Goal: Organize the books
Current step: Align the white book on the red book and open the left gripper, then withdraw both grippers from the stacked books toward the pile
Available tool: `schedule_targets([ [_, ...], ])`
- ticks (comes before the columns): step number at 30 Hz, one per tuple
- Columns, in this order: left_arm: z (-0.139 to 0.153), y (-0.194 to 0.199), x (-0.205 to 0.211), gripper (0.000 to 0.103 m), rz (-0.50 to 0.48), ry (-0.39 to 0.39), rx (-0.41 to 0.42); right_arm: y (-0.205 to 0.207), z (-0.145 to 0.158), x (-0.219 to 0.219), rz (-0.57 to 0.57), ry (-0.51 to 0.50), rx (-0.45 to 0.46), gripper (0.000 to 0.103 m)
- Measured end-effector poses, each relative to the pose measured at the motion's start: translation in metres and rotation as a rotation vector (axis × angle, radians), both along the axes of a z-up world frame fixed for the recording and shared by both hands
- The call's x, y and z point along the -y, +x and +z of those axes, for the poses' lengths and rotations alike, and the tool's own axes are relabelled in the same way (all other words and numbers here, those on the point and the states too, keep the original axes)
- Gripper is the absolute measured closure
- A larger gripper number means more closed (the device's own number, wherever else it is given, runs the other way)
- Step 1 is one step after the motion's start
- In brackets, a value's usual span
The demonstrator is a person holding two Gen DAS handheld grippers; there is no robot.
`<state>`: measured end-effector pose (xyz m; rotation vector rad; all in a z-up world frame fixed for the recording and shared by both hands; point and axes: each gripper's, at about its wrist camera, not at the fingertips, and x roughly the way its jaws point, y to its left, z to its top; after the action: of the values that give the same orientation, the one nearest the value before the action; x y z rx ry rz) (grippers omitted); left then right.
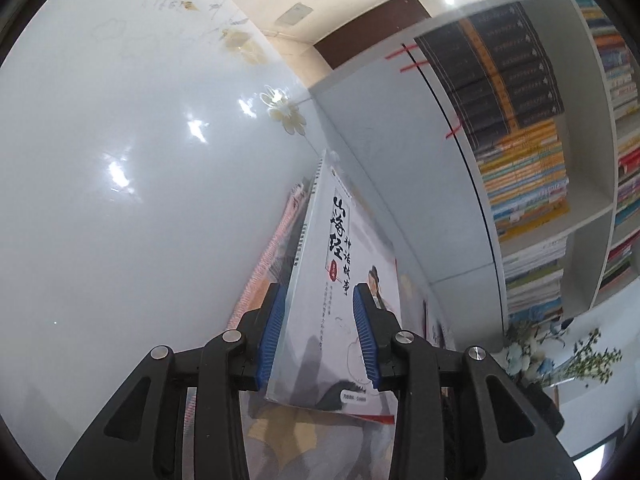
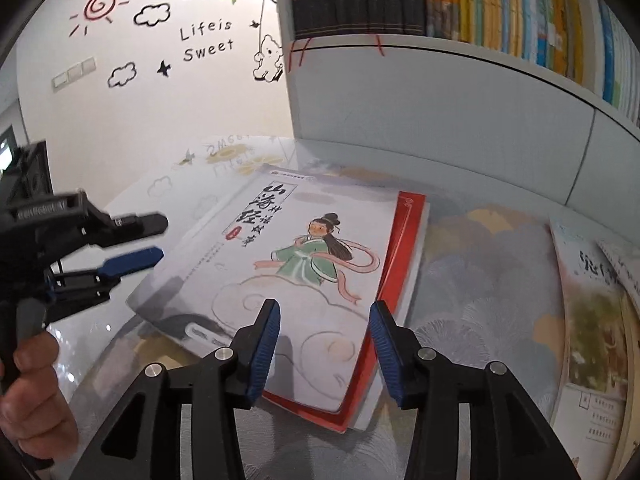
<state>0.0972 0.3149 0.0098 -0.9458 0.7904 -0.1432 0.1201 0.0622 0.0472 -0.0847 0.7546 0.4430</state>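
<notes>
Slipping threatens: left gripper (image 1: 318, 336) straddles the white book (image 2: 280, 272) loosely, right gripper (image 2: 324, 350) is released above it.

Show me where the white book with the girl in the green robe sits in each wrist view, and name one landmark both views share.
Left wrist view: the white book stands lower centre, seen edge-on, between the left gripper fingers.
Right wrist view: the same book lies at centre, atop a red-edged book, with the right gripper over its near edge.
Shared landmark: the row of dark book spines on the white shelf.
</notes>
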Motion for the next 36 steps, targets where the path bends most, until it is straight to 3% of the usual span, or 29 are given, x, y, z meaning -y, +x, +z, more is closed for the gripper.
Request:
schedule_targets([
  [4, 0.005, 0.003, 0.007, 0.070, -0.009, 0.046, 0.005, -0.016, 0.005, -0.005, 0.019, -0.042, 0.060, 0.055],
  [8, 0.001, 0.007, 0.007, 0.070, -0.024, 0.033, 0.004, -0.025, 0.006, -0.016, 0.065, -0.089, 0.088, 0.054],
  [11, 0.000, 0.008, 0.005, 0.070, -0.026, 0.015, 0.007, -0.021, 0.015, 0.000, 0.017, -0.014, 0.100, 0.054],
  [14, -0.001, 0.007, 0.004, 0.070, -0.018, 0.005, 0.008, 0.002, 0.020, 0.032, -0.081, 0.129, 0.017, 0.052],
  [17, 0.001, 0.004, 0.001, 0.070, 0.013, 0.005, 0.016, 0.031, 0.012, 0.064, -0.217, 0.171, -0.091, 0.051],
  [19, 0.003, 0.002, -0.002, 0.070, 0.025, 0.011, 0.020, 0.041, 0.006, 0.078, -0.232, 0.220, -0.140, 0.051],
  [22, -0.001, 0.003, -0.004, 0.070, 0.027, -0.003, 0.004, 0.045, 0.000, 0.082, -0.177, 0.342, -0.238, 0.051],
  [25, -0.003, 0.005, -0.003, 0.070, 0.018, -0.005, -0.005, 0.041, 0.003, 0.071, -0.101, 0.389, -0.256, 0.051],
  [28, -0.002, 0.007, 0.002, 0.070, -0.003, 0.005, -0.004, 0.038, 0.006, 0.060, -0.066, 0.373, -0.236, 0.051],
  [32, -0.001, 0.009, 0.006, 0.070, -0.012, 0.035, -0.011, 0.037, -0.001, 0.047, -0.016, 0.374, -0.295, 0.051],
  [36, -0.005, 0.009, 0.003, 0.070, -0.011, 0.003, -0.016, 0.029, 0.005, 0.037, -0.015, 0.312, -0.239, 0.051],
])
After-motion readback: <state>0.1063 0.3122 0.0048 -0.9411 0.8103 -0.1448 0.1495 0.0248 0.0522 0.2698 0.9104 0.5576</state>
